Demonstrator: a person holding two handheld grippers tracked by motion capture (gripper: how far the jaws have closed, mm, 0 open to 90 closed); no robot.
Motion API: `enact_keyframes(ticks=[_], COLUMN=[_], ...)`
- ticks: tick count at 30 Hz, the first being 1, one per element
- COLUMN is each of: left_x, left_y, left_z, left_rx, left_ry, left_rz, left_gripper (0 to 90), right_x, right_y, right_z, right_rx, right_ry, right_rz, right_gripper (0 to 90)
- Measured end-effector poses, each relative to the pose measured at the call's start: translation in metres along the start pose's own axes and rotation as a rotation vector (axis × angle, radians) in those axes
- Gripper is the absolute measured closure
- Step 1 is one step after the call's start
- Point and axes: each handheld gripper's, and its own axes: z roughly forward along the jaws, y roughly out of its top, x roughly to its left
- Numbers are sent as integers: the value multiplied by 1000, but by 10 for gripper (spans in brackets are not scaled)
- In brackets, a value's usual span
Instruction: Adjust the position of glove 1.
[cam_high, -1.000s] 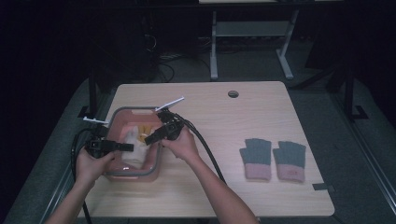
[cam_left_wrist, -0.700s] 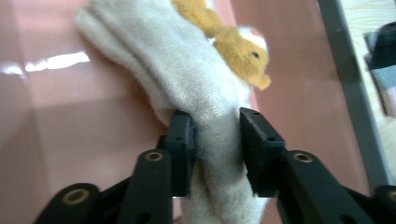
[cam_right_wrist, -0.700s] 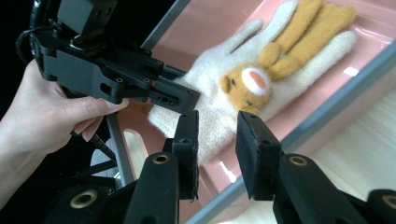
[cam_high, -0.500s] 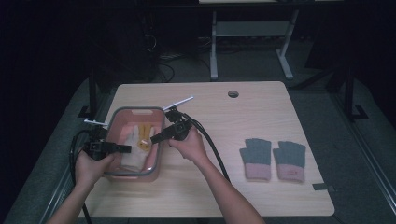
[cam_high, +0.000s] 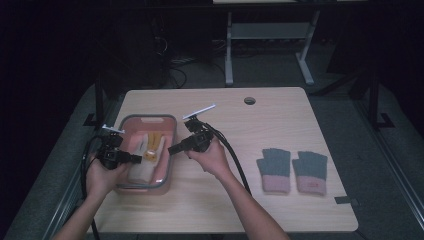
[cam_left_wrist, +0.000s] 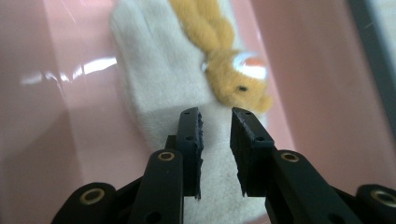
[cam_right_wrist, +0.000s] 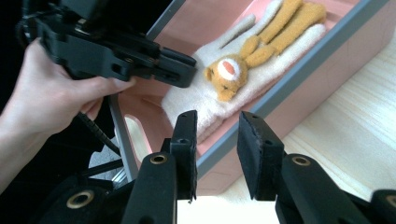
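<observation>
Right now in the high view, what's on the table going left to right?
left gripper → pink bin with the cream glove in it → right gripper at the bin's right rim → first grey and pink glove → second grey and pink glove.

The high view was dim, its surroundings nearly black, only the table (cam_high: 250, 200) lit. Both gripper views were bright. Glare streaked the pink bin (cam_left_wrist: 56, 74), and the near jaws looked soft.
</observation>
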Motion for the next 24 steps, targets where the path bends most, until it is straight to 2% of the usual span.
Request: enact_keyframes(ticks=[4, 5, 8, 14, 18, 24], left_x=[-3, -3, -2, -6, -13, -23], left_y=[3, 3, 4, 5, 8, 12], left_z=[11, 13, 15, 3, -6, -18], left_rx=[58, 68, 71, 34, 5, -53], left_ry=[40, 42, 41, 14, -3, -55], left_rz=[14, 4, 3, 15, 45, 48], left_gripper=[730, 728, 718, 680, 630, 594], right_x=[-1, -2, -2, -7, -9, -12], right_y=[-2, -3, -5, -8, -11, -14], right_z=[-5, -6, -9, -15, -19, -27], right_rx=[-1, -5, -11, -24, -30, -34], right_ry=[-2, -2, -1, 3, 1, -11], right_rz=[4, 0, 6, 15, 20, 24], right_gripper=[675, 674, 666, 658, 647, 628])
